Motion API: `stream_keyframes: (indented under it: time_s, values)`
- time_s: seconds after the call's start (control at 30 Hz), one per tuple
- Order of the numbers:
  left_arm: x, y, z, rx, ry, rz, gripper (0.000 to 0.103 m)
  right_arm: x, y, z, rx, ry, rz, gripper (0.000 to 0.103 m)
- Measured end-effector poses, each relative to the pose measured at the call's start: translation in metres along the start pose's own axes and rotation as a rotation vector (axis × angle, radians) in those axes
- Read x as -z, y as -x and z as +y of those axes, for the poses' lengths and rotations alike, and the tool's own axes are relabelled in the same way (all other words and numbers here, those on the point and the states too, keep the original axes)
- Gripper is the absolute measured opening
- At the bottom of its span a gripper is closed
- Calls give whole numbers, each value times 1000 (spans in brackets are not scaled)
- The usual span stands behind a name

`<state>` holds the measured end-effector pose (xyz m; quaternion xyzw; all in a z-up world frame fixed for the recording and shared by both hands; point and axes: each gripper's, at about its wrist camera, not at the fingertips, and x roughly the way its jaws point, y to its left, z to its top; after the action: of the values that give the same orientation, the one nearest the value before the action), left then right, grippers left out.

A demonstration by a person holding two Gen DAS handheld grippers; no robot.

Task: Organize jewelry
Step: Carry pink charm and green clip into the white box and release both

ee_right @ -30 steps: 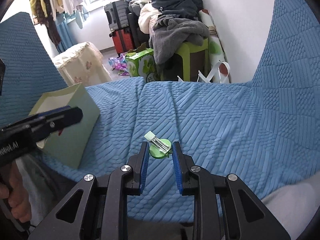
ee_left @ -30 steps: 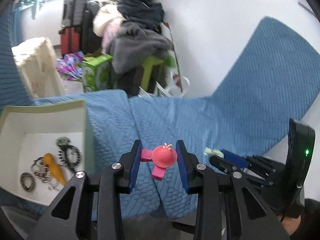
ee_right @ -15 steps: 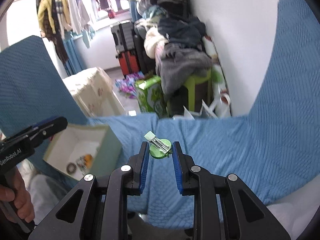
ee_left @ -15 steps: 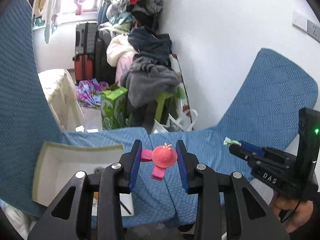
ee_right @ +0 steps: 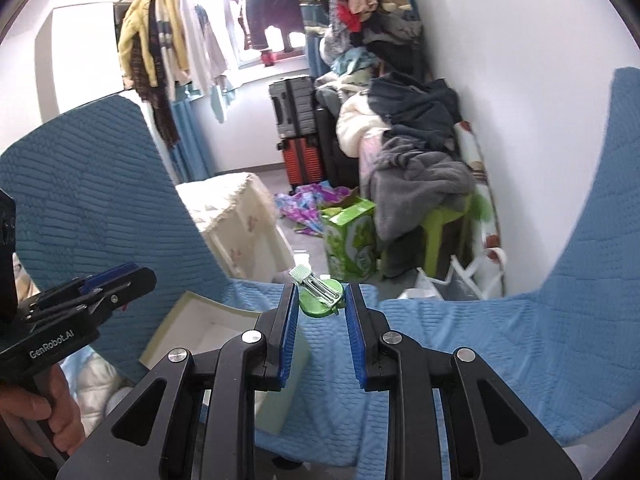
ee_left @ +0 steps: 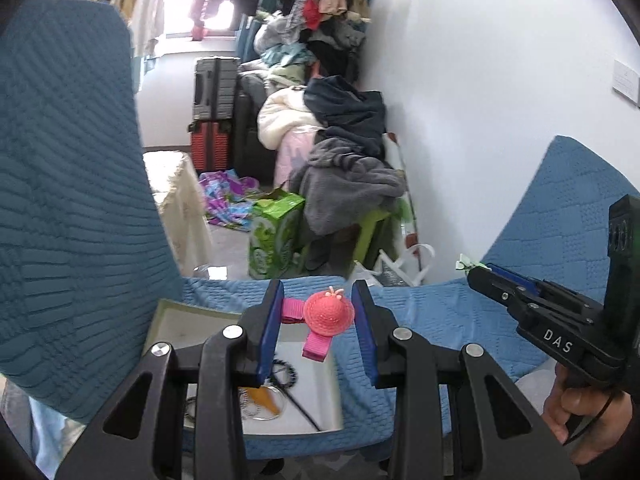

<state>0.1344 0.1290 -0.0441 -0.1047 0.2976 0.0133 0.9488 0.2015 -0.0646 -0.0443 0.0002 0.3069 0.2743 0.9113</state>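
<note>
My left gripper (ee_left: 317, 314) is shut on a pink hair clip (ee_left: 327, 314) shaped like a small hat with a pink ribbon. It hangs in the air above the pale green box (ee_left: 168, 312), whose white inside holds several bracelets and an orange piece (ee_left: 264, 398). My right gripper (ee_right: 321, 305) is shut on a green hair clip (ee_right: 320, 303) with a metal spring on top, held high over the blue sofa seat (ee_right: 440, 344). The same box (ee_right: 188, 322) lies lower left in the right wrist view. Each gripper shows in the other's view, the right gripper (ee_left: 474, 268) at the right and the left gripper (ee_right: 132, 276) at the left.
The box sits on a blue quilted sofa cover with raised parts (ee_left: 68, 200) at left and right. Beyond the sofa edge are a green carton (ee_left: 276, 236), a pile of clothes (ee_left: 344, 176) on a green stool, suitcases (ee_left: 212, 120) and a cream-covered stand (ee_right: 240, 216). A hand (ee_left: 588, 412) grips each tool.
Both grippers have risen with their clips still held. The views now tilt up toward the room, and the box has slid lower and toward the middle in the left wrist view.
</note>
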Motion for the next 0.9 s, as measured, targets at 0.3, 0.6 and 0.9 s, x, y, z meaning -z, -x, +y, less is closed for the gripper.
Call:
stream_keyframes:
  time_s: [0.3,0.6,0.9]
  values:
    - [26,-26,52,-67,75,86,36,19,-64,41,-65,55,116,22]
    - [54,-65,87,-99,135,200,36,47,-123,62,-91,87,239,22]
    - [76,-98,108,-101,171,304,36,69,-163,74,-109,103,348,22]
